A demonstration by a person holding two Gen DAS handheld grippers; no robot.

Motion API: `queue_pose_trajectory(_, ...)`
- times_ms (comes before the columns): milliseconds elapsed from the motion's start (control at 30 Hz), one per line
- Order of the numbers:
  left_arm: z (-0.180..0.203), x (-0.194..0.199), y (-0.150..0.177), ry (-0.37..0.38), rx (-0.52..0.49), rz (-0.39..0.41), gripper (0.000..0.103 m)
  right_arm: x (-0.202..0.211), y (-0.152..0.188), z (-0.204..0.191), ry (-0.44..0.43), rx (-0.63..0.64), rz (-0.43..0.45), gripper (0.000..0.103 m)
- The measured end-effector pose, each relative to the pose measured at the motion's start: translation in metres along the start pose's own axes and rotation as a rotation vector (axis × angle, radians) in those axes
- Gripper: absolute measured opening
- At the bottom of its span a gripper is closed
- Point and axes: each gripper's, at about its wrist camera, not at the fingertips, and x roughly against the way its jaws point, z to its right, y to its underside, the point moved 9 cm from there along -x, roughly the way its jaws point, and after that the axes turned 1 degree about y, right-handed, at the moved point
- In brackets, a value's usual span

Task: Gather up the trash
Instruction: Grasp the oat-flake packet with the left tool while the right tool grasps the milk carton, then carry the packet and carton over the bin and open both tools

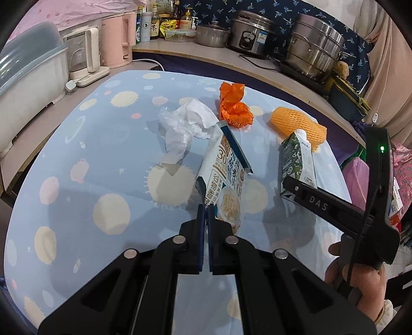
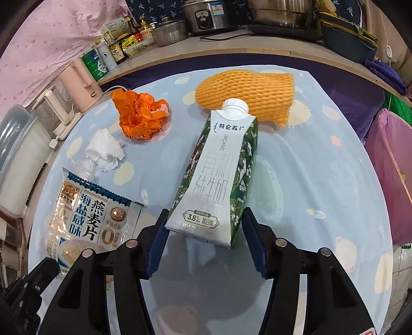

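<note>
My left gripper (image 1: 206,207) is shut on the lower edge of an oat-flake bag (image 1: 226,177) and holds it up off the table; the bag also shows in the right wrist view (image 2: 87,221). My right gripper (image 2: 204,219) grips the base of a green-and-white milk carton (image 2: 219,175), lifted and tilted; the carton also shows in the left wrist view (image 1: 298,159). On the blue tablecloth (image 1: 90,159) lie a crumpled white tissue with clear plastic (image 1: 188,123), a crumpled orange wrapper (image 1: 233,105) and an orange foam fruit net (image 1: 298,123).
A counter behind the table holds a pink kettle (image 1: 118,38), a glass kettle (image 1: 82,54), bottles (image 1: 154,23), pots (image 1: 314,46) and a rice cooker (image 1: 249,33). A dish rack (image 1: 28,85) stands at the left. A pink bag-lined bin (image 2: 391,175) is at the right.
</note>
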Motion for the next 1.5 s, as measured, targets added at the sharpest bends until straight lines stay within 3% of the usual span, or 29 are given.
queue_pose_trajectory(367,0.041,0.024,-0.001,0.056,-0.062,0.014,0.001,0.078,0.019,0.046,-0.040,0.019,0.069,0.051)
queue_pose_trajectory(767,0.123,0.060,-0.011,0.151,-0.177,0.047,0.001,0.168,0.016,0.098,-0.055,-0.032,0.212,0.048)
queue_pose_trajectory(1000,0.198,0.064,-0.025,0.235,-0.268,0.063,0.001,0.210,-0.003,0.148,-0.019,-0.087,0.314,0.048)
queue_pose_trajectory(1233,0.289,0.058,-0.046,0.345,-0.334,0.087,0.001,0.250,-0.034,0.235,0.090,-0.170,0.427,0.048)
queue_pose_trajectory(1500,0.382,0.023,-0.048,0.419,-0.403,0.070,0.001,0.244,-0.059,0.324,0.200,-0.245,0.445,0.048)
